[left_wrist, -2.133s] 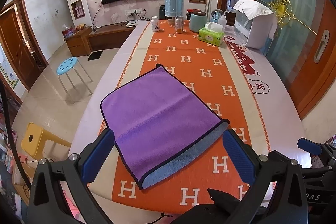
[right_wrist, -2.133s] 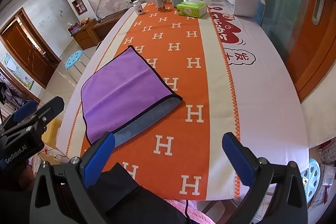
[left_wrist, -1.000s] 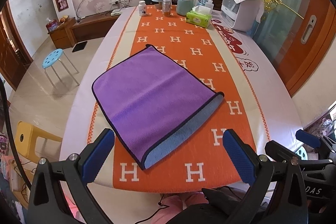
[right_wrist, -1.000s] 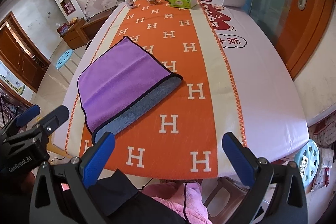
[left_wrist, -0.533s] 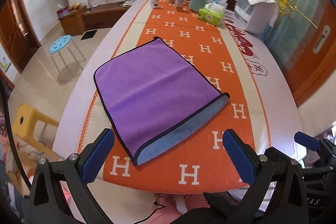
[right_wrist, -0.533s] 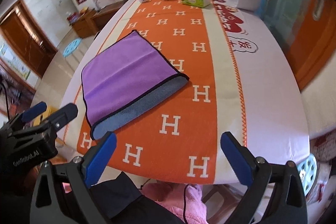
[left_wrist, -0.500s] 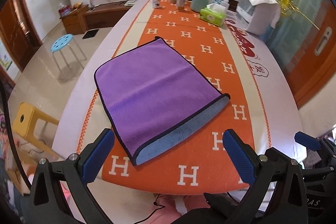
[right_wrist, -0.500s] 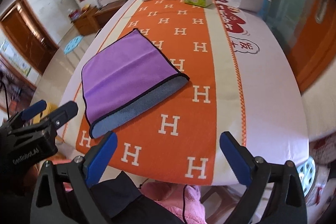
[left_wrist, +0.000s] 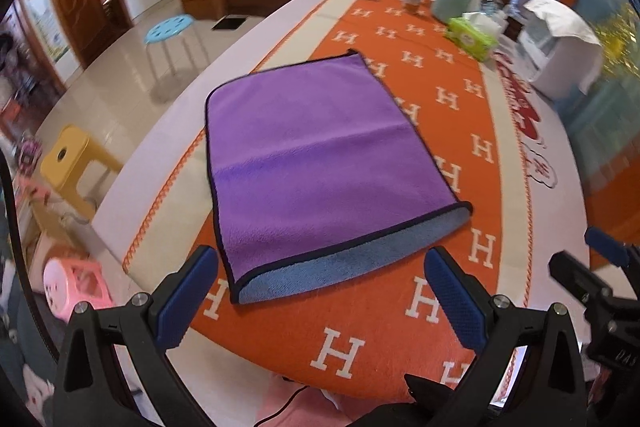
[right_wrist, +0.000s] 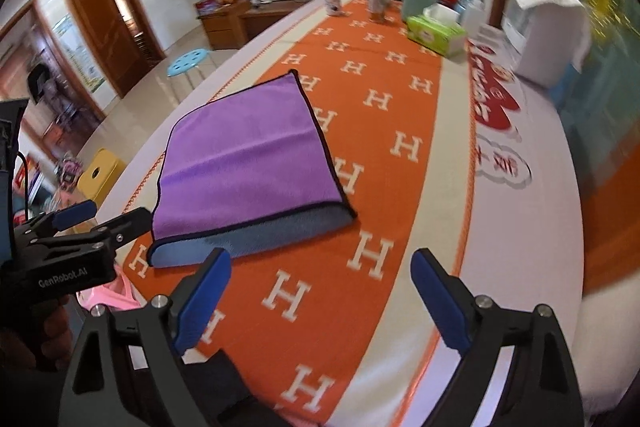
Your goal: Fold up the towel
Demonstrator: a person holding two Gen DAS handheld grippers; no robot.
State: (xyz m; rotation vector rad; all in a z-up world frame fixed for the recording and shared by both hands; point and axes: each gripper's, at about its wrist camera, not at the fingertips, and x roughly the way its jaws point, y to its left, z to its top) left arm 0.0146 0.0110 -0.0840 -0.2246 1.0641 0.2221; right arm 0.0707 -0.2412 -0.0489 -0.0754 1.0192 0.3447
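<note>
The purple towel [left_wrist: 320,163] lay folded once on the orange tablecloth [left_wrist: 404,311], both the left gripper [left_wrist: 320,291] and right gripper [right_wrist: 320,291] hung wide open and empty at its near edge, so fold 2 looked next.

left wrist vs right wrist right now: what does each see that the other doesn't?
Only the left wrist view: the pink stool beside the table's near corner, and the right gripper at its right edge.

Only the right wrist view: the left gripper seen from the side, with its GenRobot.AI label.

Both: the purple towel, folded once with its blue-grey underside showing along the near edge, on the orange H-pattern tablecloth; the green tissue pack; the yellow stool. Each view's own jaws are open, touching nothing.
</note>
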